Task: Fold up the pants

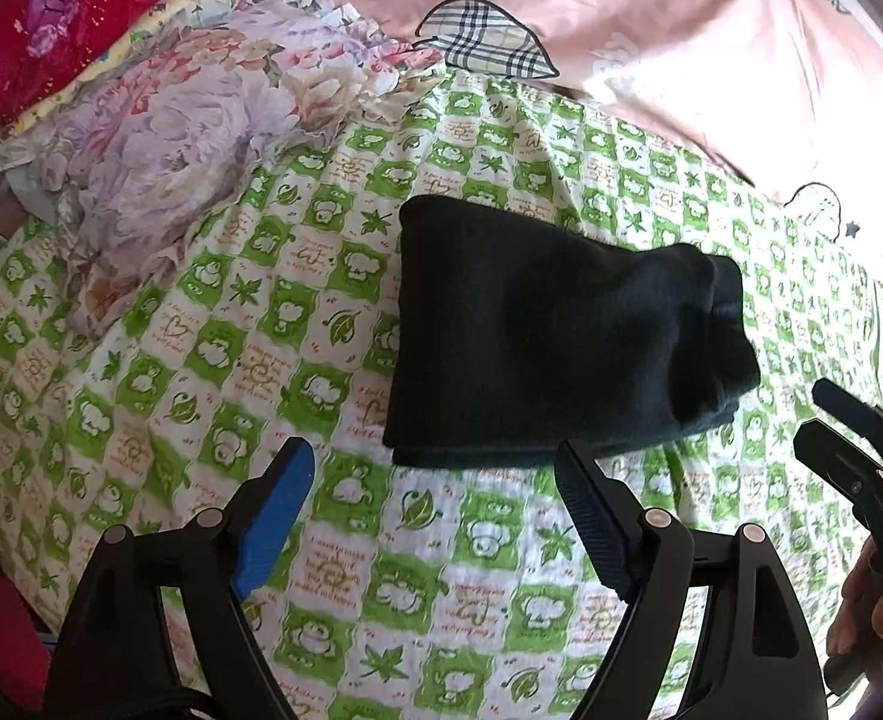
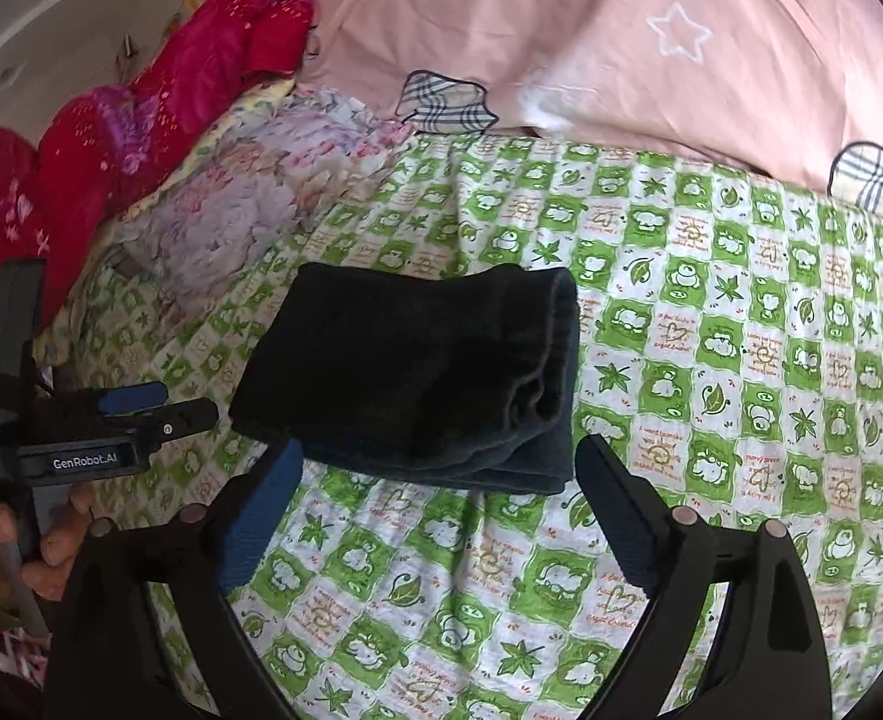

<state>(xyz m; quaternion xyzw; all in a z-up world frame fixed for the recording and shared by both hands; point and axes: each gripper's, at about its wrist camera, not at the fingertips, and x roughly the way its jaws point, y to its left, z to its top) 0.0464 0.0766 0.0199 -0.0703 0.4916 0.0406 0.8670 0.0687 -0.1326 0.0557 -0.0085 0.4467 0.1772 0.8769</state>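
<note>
The dark pants (image 1: 549,336) lie folded into a compact rectangle on the green-and-white checked bedsheet (image 1: 201,324). They also show in the right wrist view (image 2: 417,372), with the layered edges at their right end. My left gripper (image 1: 435,468) is open and empty, held just in front of the bundle's near edge. My right gripper (image 2: 435,468) is open and empty, also just short of the bundle. The right gripper shows at the right edge of the left wrist view (image 1: 843,426); the left gripper shows at the left of the right wrist view (image 2: 159,405).
A floral quilt (image 1: 201,120) is bunched at the back left, with red fabric (image 2: 111,138) beyond it. A pink duvet (image 2: 621,48) with plaid patches lies along the back. The checked sheet (image 2: 741,360) stretches to the right of the pants.
</note>
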